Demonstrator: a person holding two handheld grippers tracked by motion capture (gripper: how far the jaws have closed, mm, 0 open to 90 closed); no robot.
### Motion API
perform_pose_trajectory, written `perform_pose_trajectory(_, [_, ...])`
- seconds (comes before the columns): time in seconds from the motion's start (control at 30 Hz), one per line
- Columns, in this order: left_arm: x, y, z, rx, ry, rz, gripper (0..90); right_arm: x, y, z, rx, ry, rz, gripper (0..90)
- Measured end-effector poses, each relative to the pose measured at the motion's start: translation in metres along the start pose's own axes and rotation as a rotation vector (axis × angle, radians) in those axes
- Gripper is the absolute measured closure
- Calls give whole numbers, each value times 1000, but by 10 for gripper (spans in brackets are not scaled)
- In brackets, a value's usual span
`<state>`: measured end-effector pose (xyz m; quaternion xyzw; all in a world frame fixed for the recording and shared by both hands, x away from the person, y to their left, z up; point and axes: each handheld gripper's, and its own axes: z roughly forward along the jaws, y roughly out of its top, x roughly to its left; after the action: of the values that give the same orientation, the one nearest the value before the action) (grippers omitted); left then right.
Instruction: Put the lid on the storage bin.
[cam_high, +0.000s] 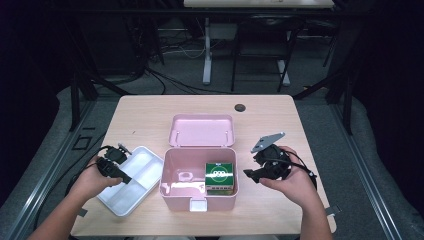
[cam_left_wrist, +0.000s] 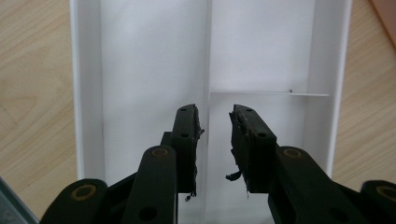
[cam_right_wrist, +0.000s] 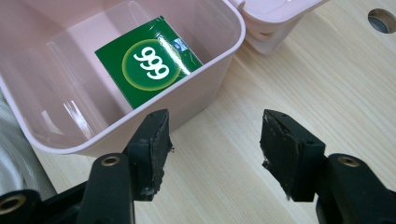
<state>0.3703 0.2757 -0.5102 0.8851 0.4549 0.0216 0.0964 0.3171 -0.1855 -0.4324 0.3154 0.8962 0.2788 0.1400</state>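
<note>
An open pink box (cam_high: 165, 172) stands mid-table, its lid (cam_high: 202, 130) lying flat behind it. A green carton (cam_high: 220, 175) printed "999" sits in the box's right part. Left of the box lies a white divided tray (cam_high: 136, 175). My left gripper (cam_high: 125, 178) hovers over the tray, open. In the left gripper view my left gripper (cam_left_wrist: 215, 116) has a narrow gap, with the tray (cam_left_wrist: 149, 70) divider below. My right gripper (cam_high: 250, 175) is right of the box, open. The right gripper view has my right gripper (cam_right_wrist: 215, 123) over bare wood beside the box wall (cam_right_wrist: 196, 88) and the carton (cam_right_wrist: 149, 60).
A round cable hole (cam_high: 240, 107) sits near the table's far edge. The pink lid (cam_right_wrist: 280, 18) edges into the right gripper view. Behind the table are desk legs, cables and dark floor. Bare wood lies to the right of the box and along the front edge.
</note>
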Motion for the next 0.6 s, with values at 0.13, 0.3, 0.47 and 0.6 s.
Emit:
perform_pose_trajectory(0.13, [1,2,5,18,5,0,725,-1,-1,0,2,2,-2,417])
perform_pose_trajectory(0.3, [3,8,16,62,18,1,753,-4,-4,0,-9,9,16,417])
perform_pose_trajectory(0.47, [4,11,23,91,23,0,778,-5,-5,-2,-19,5,17,417])
perform_pose_trajectory(0.6, [3,13,27,102,19,6,807,-6,-5,-2,-9,4,19,417])
